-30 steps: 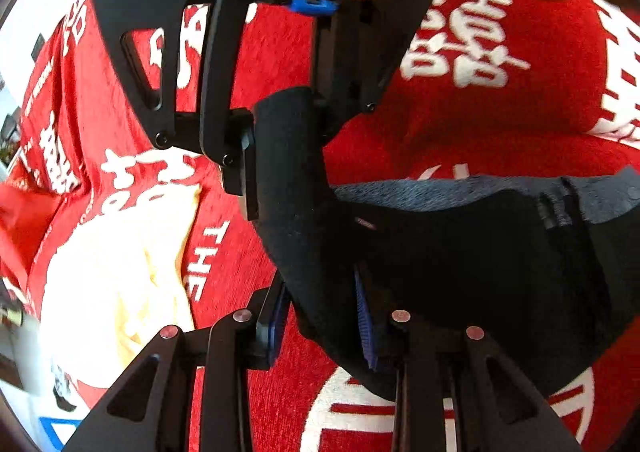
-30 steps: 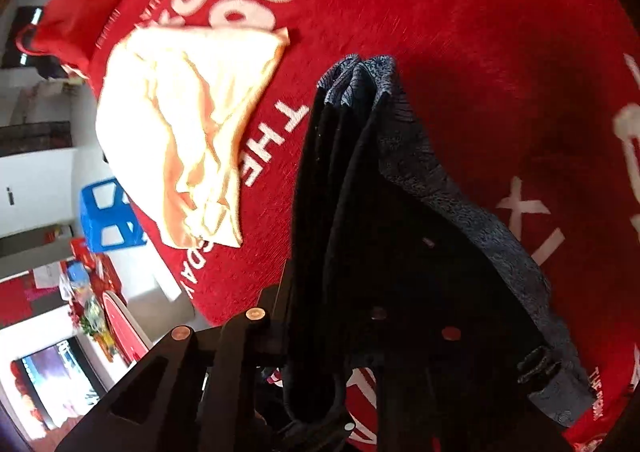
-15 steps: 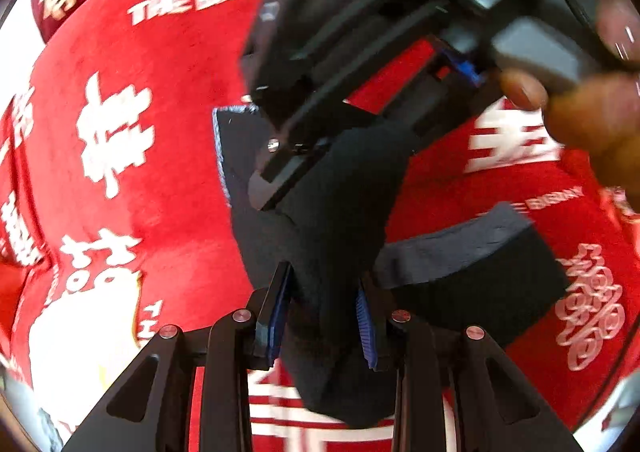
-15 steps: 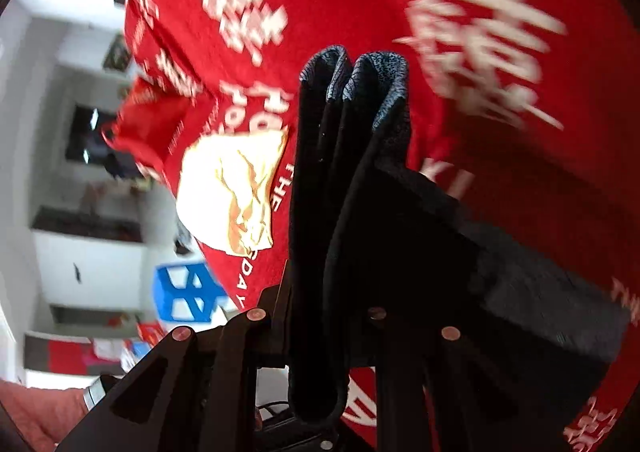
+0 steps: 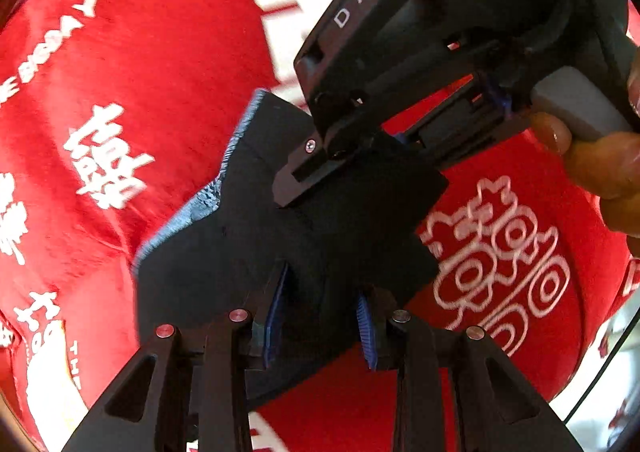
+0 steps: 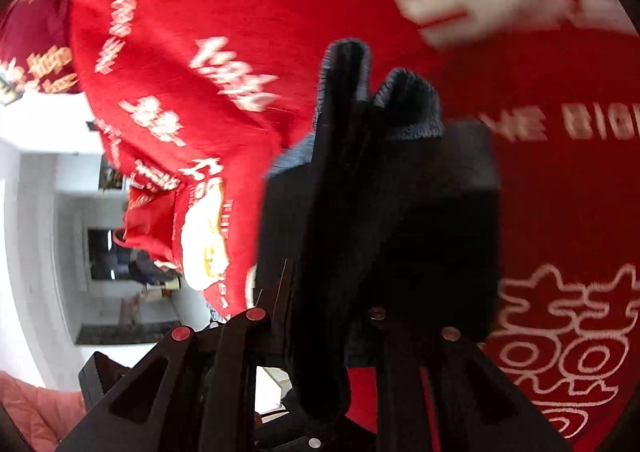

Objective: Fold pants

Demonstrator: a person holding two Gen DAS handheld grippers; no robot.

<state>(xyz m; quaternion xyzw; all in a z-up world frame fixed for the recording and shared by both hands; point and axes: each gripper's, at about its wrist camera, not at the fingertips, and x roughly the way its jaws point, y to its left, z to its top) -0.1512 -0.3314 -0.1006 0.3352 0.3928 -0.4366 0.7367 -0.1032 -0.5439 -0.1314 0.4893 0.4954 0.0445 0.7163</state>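
**Both grippers carry the folded pants above the red cloth**

Nearest the left wrist camera, the left gripper (image 5: 322,316) has its fingers (image 5: 276,312) closed on a thick bunch of the dark pants (image 5: 240,252), the blue pads pressing the fabric from either side. The cloth rises from there toward twelve o'clock, its grey ribbed edge showing at ten o'clock. Just beyond, at one o'clock, the right gripper (image 5: 304,168) bites the same garment, with a hand (image 5: 600,160) on its trigger at three o'clock.

In the right wrist view, that gripper's fingers are likewise clamped on several stacked layers, whose rounded folds stand up toward twelve o'clock. Holding two points close together probably keeps the layers aligned while the bundle is carried, so the fold does not fall open.

Beneath lies the red cloth (image 5: 160,72) with white lettering, covering the bench; the pants appear lifted clear of it, though contact cannot be ruled out. Farther off at eight o'clock lies a pale yellow garment (image 6: 204,236). No containers are visible.
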